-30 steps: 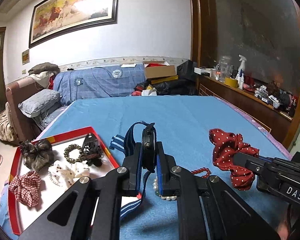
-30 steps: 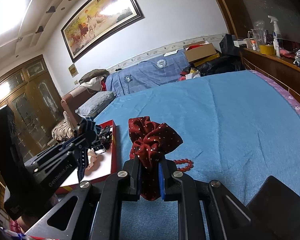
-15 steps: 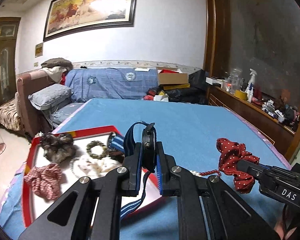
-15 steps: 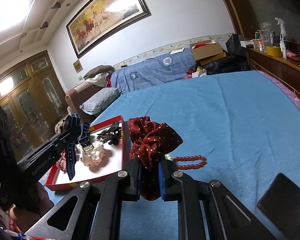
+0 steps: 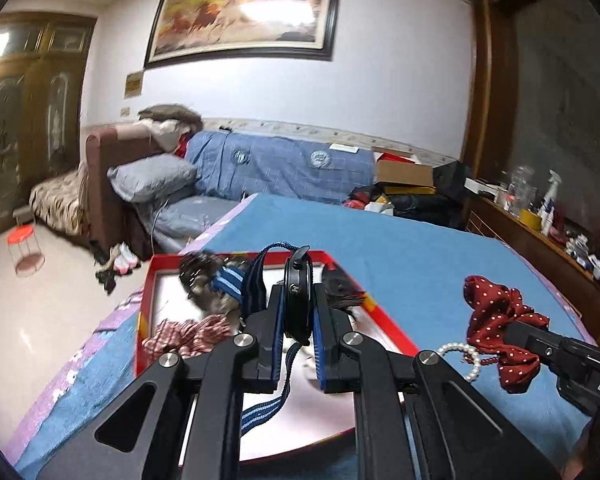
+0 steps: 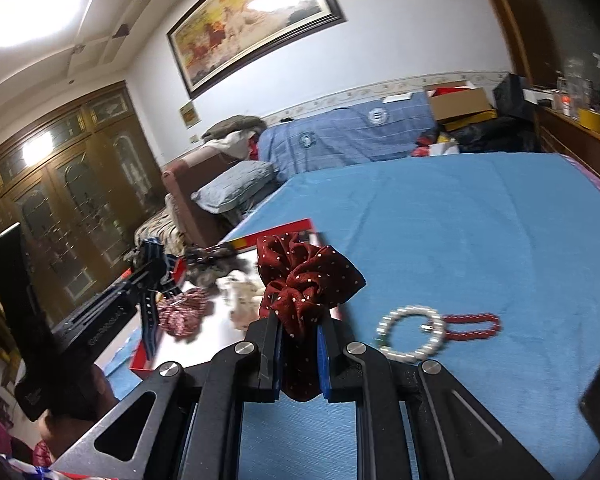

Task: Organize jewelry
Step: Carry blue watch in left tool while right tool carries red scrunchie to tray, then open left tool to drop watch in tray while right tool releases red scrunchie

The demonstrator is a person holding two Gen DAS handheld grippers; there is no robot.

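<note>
With left gripper (image 5: 296,316) clenched on the black watch with blue striped strap (image 5: 297,292) above the red-rimmed white tray (image 5: 384,332) and right gripper (image 6: 298,344) grasping the dark-red dotted fabric scrunchie (image 6: 306,276) beside it, lower over bare tray floor before releasing.

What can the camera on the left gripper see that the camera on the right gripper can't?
Only the left wrist view shows the watch face clamped edge-on in the left gripper, and the small red stool on the floor. Only the right wrist view shows the bright ceiling light. Both show the red tray, the red polka-dot scrunchie in the right gripper, the pearl bracelet and the blue bedspread.
</note>
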